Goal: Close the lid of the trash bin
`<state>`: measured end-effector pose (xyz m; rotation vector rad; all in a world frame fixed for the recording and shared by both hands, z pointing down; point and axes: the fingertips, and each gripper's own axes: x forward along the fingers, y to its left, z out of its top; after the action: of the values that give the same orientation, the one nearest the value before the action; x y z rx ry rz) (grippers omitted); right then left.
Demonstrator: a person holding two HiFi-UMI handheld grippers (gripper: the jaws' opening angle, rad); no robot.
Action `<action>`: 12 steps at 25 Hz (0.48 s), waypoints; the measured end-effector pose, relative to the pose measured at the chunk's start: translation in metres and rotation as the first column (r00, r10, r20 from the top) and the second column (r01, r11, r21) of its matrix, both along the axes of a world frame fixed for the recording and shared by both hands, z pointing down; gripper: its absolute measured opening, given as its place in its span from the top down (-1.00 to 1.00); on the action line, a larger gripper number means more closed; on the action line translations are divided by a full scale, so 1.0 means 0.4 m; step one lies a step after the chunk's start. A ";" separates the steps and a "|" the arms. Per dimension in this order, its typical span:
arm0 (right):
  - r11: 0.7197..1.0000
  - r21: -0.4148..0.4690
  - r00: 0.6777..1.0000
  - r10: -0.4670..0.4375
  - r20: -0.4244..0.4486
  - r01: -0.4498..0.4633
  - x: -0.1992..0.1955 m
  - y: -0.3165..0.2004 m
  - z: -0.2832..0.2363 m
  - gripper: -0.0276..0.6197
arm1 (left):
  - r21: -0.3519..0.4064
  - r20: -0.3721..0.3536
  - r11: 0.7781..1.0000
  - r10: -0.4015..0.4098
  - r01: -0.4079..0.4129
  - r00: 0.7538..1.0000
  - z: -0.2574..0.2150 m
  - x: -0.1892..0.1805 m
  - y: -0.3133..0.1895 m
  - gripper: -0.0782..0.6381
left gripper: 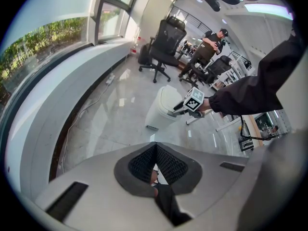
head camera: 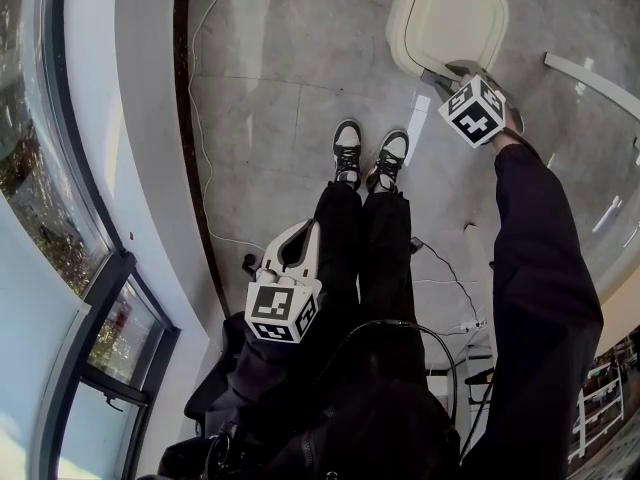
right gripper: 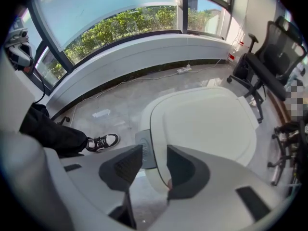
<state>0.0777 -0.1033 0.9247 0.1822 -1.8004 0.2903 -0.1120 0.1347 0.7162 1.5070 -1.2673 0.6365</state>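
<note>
The cream trash bin stands on the floor ahead of my feet, its lid lying flat on top. My right gripper hangs over the bin's near rim, pointing steeply down. Its jaws stand open, and a grey tab on the bin's front and the lid's edge lie between them, with no pad seen pressing. In the head view the marker cube covers most of that gripper. My left gripper is held low by my legs, far from the bin, shut with nothing in it.
A curved window sill runs along the left, with a cable on the floor beside it. Black office chairs stand past the bin. My shoes are just short of the bin. People sit at desks far back.
</note>
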 end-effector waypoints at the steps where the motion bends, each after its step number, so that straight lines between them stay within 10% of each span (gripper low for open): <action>1: 1.000 0.000 1.000 0.007 -0.001 -0.007 0.000 0.001 0.002 0.44 | 0.000 0.000 1.000 0.001 -0.001 1.000 0.000 0.001 0.000 0.78; 12: 0.994 0.056 0.995 0.087 0.053 -0.089 -0.006 -0.019 -0.035 0.44 | 0.022 0.008 1.000 0.007 -0.007 1.000 -0.015 0.002 -0.018 0.78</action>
<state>0.0754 -0.1108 0.9108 0.2986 -1.8547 0.3073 -0.1111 0.1277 0.7102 1.5288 -1.2792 0.6358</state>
